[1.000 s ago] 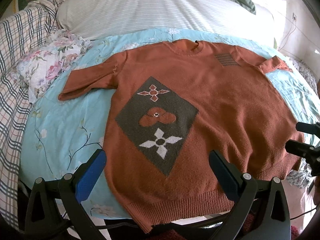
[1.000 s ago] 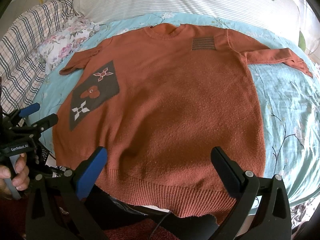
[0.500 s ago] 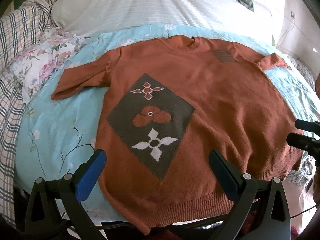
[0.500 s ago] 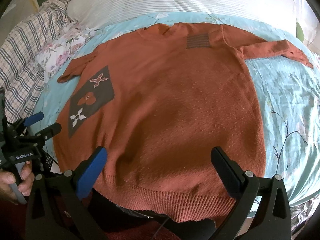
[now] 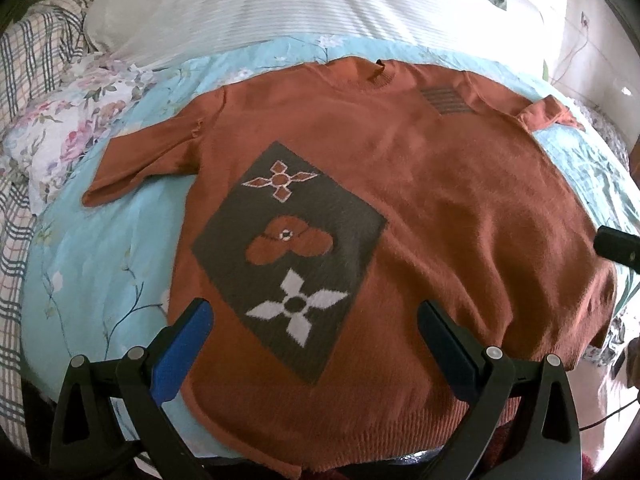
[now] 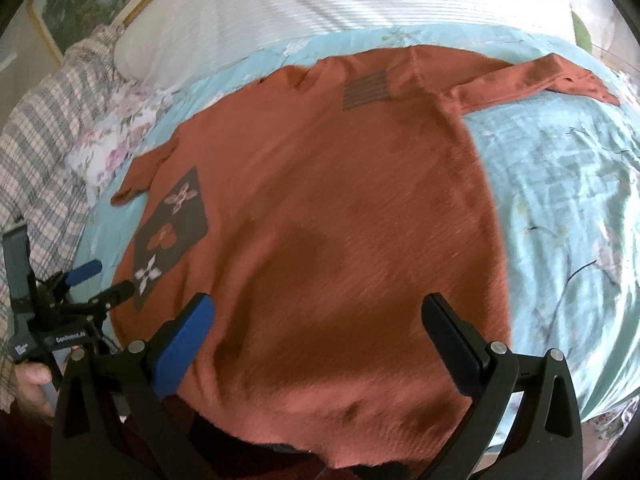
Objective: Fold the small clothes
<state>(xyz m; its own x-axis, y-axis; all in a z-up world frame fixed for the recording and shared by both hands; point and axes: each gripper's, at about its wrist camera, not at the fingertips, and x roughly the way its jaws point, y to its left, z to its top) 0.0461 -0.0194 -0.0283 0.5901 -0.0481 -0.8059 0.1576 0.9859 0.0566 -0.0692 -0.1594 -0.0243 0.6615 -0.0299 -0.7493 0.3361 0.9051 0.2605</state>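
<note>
A rust-orange knit sweater lies flat, front up, on a light-blue floral sheet. It has a dark diamond patch with flower motifs and a small striped patch near one shoulder. It also shows in the right wrist view. My left gripper is open and empty, hovering over the lower left part of the sweater near its hem. My right gripper is open and empty over the lower right part. The left gripper shows at the left edge of the right wrist view.
A white striped pillow lies beyond the sweater's collar. A floral cloth and a plaid blanket lie to the left. The near bed edge runs just under the sweater's hem.
Both grippers have moved forward and lower over the sweater, so the hem now sits under them. Both stay open. The sweater has not moved.
</note>
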